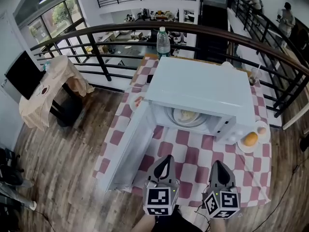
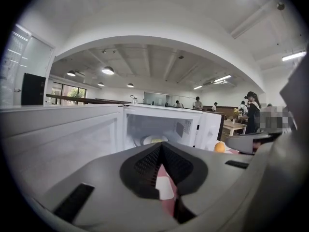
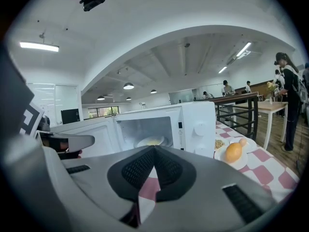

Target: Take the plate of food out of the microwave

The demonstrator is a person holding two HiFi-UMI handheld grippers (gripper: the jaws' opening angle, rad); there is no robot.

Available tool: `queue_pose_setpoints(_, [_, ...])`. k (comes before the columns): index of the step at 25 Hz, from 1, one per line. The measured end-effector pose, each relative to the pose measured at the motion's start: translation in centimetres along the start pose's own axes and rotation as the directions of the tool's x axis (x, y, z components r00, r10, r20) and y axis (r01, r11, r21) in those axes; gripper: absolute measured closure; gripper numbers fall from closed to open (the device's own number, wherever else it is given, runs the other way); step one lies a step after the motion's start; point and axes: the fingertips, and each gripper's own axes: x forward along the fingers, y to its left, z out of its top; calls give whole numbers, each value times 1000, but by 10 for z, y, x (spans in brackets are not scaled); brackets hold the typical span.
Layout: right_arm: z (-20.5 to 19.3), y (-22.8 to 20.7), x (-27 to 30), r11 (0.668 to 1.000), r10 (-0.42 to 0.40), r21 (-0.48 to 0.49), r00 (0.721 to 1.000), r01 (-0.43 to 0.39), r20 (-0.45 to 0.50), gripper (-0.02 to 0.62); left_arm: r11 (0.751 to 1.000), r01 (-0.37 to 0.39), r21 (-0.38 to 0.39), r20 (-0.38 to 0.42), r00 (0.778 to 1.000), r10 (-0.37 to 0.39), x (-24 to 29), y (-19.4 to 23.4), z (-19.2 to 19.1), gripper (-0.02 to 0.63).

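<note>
Sitting inside the white microwave [image 1: 198, 88], the plate of food [image 1: 186, 116] rests on the cavity floor, with the door [image 1: 130, 149] swung fully open to the left. The microwave stands on a counter [image 1: 193, 153] covered in a red-and-white checked cloth. Both tools hover over the cloth's near edge, well short of the opening. The left hand-held gripper [image 1: 166, 158] has its jaws pressed together at the tips with nothing between them, and the right hand-held gripper [image 1: 218, 164] is likewise closed and empty. To the right of the microwave, a small plate [image 1: 244, 148] carries an orange fruit [image 1: 250, 139]. A water bottle [image 1: 163, 42] stands behind the microwave.
</note>
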Motion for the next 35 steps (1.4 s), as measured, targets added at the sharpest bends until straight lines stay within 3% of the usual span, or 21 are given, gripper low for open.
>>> queue_pose_setpoints(14, [-4,4,78,1000,-4,24,999,5,-52,601,998,42,-40,-59,997,-44,76,30,-8,591])
queue_pose_setpoints(26, [-16,6,131,973,21,232,998,-6,-64,601,998,48,-48,-102,993,-53,108,41,-23,591])
queue_pose_setpoints(35, [-20,11,148,952,56,304,995,-29,-82,601,996,49,-71,-119,991,-58,120,42,-31,591])
